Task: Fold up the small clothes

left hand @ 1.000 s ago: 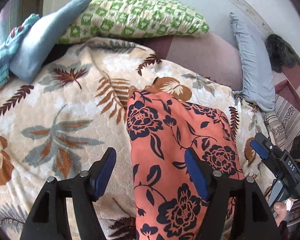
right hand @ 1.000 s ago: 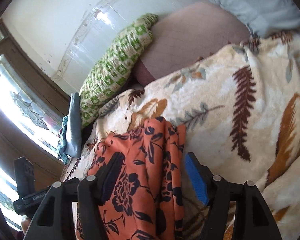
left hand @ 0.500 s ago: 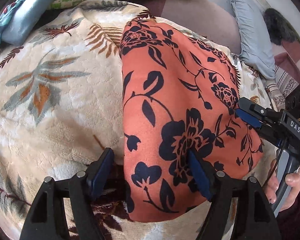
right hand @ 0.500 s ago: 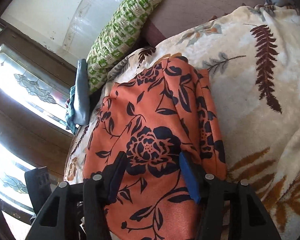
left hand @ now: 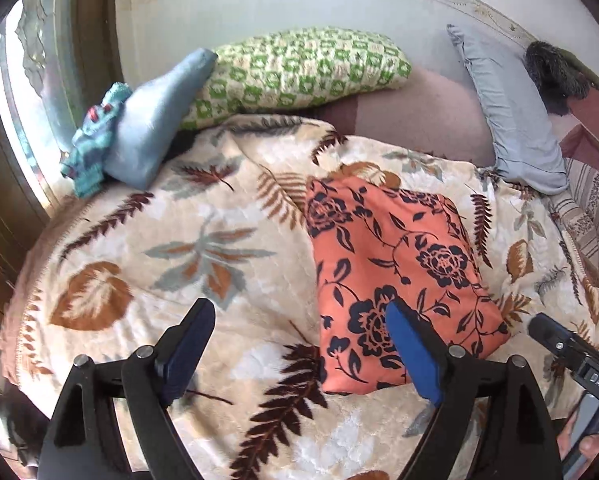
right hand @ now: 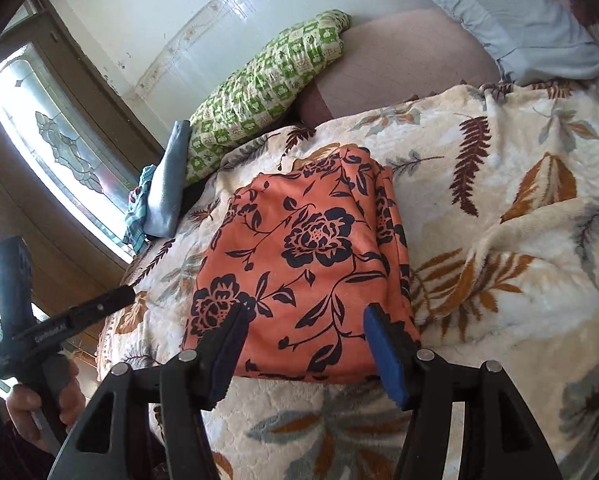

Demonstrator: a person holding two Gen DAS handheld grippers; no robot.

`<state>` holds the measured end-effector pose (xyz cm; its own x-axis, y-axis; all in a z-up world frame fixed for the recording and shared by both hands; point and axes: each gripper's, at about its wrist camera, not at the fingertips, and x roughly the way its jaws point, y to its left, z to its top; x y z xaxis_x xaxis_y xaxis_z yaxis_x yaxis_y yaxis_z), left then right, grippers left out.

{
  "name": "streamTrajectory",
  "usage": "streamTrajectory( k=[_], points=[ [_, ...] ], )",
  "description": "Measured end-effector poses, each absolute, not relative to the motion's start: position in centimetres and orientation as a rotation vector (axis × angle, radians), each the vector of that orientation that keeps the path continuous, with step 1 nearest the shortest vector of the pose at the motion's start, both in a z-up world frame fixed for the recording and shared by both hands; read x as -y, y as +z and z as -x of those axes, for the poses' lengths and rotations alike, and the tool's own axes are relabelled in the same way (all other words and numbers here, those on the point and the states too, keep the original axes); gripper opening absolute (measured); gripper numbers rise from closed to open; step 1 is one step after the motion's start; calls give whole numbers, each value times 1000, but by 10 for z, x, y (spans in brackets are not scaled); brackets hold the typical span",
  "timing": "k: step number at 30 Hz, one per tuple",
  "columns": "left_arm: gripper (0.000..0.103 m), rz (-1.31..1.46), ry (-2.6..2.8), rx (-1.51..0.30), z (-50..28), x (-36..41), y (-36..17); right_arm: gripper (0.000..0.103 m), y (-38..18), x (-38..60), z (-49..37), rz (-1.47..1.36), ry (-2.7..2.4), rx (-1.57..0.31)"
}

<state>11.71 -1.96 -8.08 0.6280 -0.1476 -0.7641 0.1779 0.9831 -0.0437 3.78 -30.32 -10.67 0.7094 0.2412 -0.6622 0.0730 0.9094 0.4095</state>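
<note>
While folded, garment: orange cloth with dark navy flowers (left hand: 395, 276) lies flat on the bed.
Bed cover: cream plush blanket with leaf print (left hand: 179, 248) beneath it.
Left gripper (left hand: 299, 348): jaws released, just opened wider, empty; cloth at 2 o'clock.
Right gripper (right hand: 305, 344): jaws released, just opened a little, clear of the cloth's near edge.
Pillow: green-checked (left hand: 299, 68), at 12 o'clock.
</note>
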Motion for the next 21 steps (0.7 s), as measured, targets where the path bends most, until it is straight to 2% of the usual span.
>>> streamTrajectory(
  k=[4,9,21],
  points=[
    [97,-137,-106,-724,-90,11,-44,67,-56,291,-10,-350,50,-685],
    [99,-214,-42,-593,-56,9,-13,73,-3,262,17,-214,-12,-580],
    [99,-117,1,-477,-9,-19,39,76,48,212,66,-86,-40,-445]
  ],
)
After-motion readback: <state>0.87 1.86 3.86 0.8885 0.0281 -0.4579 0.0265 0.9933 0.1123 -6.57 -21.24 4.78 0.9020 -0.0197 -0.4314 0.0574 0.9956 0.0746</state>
